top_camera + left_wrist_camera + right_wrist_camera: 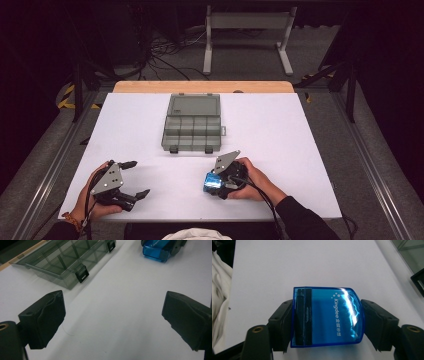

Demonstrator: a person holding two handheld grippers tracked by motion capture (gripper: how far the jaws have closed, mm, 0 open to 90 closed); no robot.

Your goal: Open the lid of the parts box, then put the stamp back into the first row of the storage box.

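Note:
A translucent blue plastic case with white lettering lies between the pads of my right gripper, which press on both of its sides. In the high view this gripper holds the blue case low over the white table, near the front, right of centre. My left gripper rests at the front left, jaws wide apart with nothing between them. A grey see-through organizer box lies open at the table's middle back, its compartments showing.
A wooden strip runs along the table's far edge. White cloth lies at the near edge by the person. A metal stand and cables sit on the floor beyond. The organizer's black latches face the front.

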